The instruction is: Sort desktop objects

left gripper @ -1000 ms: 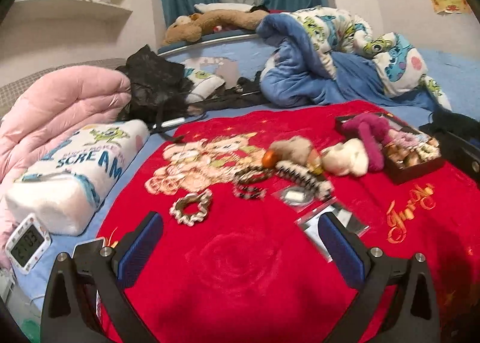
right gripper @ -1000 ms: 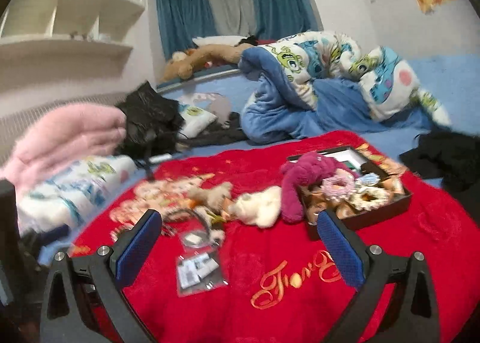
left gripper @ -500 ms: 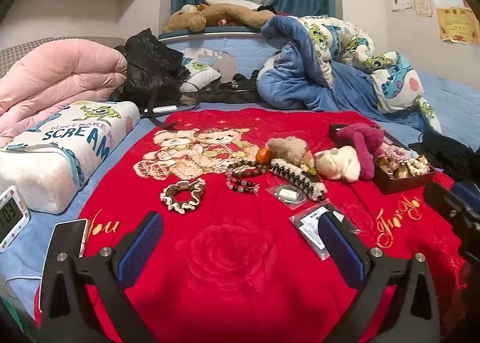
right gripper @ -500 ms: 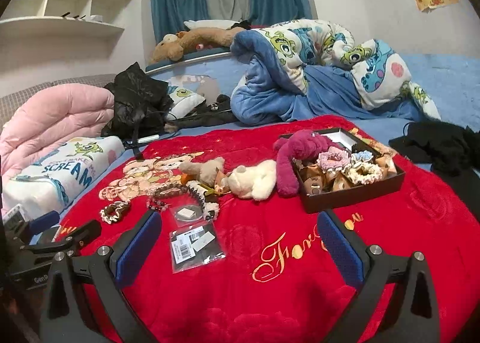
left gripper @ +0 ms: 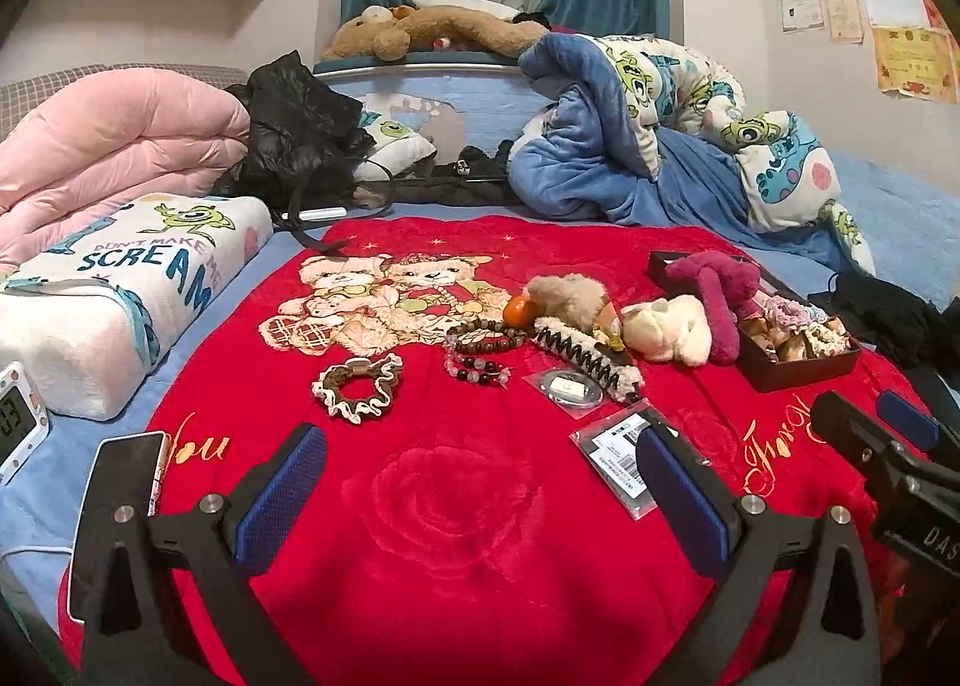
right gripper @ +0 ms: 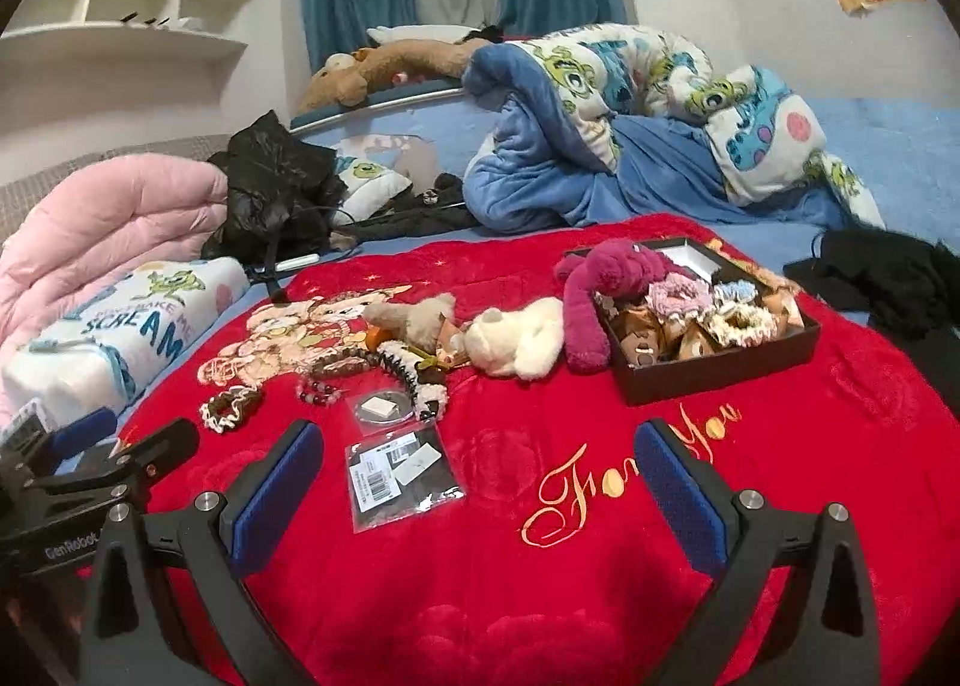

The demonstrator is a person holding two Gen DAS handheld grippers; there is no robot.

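Both grippers have pulled back and steadied over the last second: the views, blurred and tilted a moment ago, now look level across the whole red blanket (left gripper: pixel 468 506), so this reads as a survey before the first pick rather than a grasp under way. The left gripper (left gripper: pixel 480 500) hovers with its jaws spread wide and nothing between them, above the bare rose pattern; the right gripper (right gripper: pixel 480 494) is likewise wide apart and empty, and its tip now shows at the right edge of the left view, which it did not a second ago. The loose things lie untouched in a band across the blanket: a scrunchie (left gripper: pixel 358 388) nearest the left gripper, bead bracelets (left gripper: pixel 480 353), a small round packet (left gripper: pixel 570 387), a flat barcode packet (right gripper: pixel 402 476) just ahead of the right gripper's left finger, a hair claw (left gripper: pixel 585 357), an orange (left gripper: pixel 519 311), a tan plush (left gripper: pixel 570 296), a white plush (right gripper: pixel 519 341) and a magenta plush (right gripper: pixel 606 290) that drapes over the edge of the box (right gripper: pixel 720 368). The box already holds several scrunchies, so it is probably the target. Sorting seems barely begun; the barcode packet looks the nearest pick, though thin and flat on soft pile.
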